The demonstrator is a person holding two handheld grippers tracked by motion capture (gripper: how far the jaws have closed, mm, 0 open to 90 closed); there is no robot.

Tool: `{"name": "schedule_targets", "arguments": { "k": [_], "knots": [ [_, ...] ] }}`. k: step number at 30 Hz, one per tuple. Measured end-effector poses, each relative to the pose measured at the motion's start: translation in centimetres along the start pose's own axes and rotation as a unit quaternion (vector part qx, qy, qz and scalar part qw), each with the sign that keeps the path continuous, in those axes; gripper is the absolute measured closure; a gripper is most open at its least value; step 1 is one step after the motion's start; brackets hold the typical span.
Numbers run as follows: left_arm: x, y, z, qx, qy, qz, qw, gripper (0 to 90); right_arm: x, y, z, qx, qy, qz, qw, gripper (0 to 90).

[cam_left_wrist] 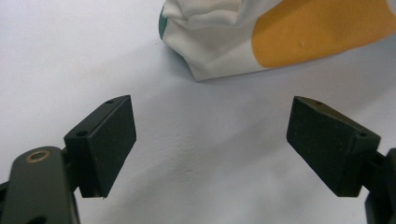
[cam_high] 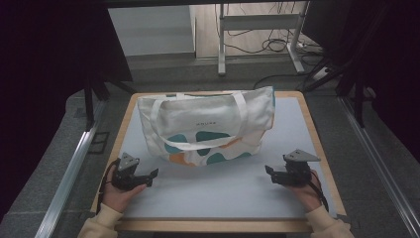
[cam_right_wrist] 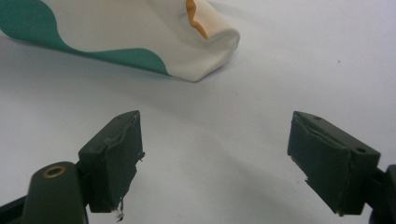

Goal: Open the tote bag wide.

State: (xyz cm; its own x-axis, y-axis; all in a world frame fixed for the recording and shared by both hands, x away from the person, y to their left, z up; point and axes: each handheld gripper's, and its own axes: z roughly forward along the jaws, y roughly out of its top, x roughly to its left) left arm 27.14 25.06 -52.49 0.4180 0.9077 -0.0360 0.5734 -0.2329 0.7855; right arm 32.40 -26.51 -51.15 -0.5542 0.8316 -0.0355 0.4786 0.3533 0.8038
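tote bag (cam_high: 208,126) flat on table mat (cam_high: 208,193), untouched | left gripper (cam_high: 151,174) jaws apart, empty | right gripper (cam_high: 269,172) jaws apart, empty | nothing begun

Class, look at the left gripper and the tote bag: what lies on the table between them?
Nothing: the left gripper view shows only bare pale mat between the open left gripper and the tote bag.

Bare mat (cam_high: 213,193) between grippers; tote bag (cam_high: 208,126) beyond.
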Motion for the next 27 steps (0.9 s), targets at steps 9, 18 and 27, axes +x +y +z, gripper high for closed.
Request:
{"name": "schedule_targets", "arguments": {
  "k": [9, 18, 27],
  "knots": [
    [0.03, -0.64, -0.45, 0.002, 0.003, -0.002, 1.0, 16.9, 0.5, 0.73, -0.25, -0.01, 0.002, -0.013, 0.9999, 21.7],
    [0.47, -0.63, -0.61, 0.0, 0.0, -0.017, 0.9998, 17.5, 0.46, 0.65, 0.17, -0.001, 0.008, -0.018, 0.9998, 22.8],
    [0.52, -0.14, -0.24, -0.003, -0.017, -0.02, 0.9996, 19.5, 0.03, 0.38, -0.69, -0.009, 0.002, -0.006, 0.9999, 23.8]
  ]
}}
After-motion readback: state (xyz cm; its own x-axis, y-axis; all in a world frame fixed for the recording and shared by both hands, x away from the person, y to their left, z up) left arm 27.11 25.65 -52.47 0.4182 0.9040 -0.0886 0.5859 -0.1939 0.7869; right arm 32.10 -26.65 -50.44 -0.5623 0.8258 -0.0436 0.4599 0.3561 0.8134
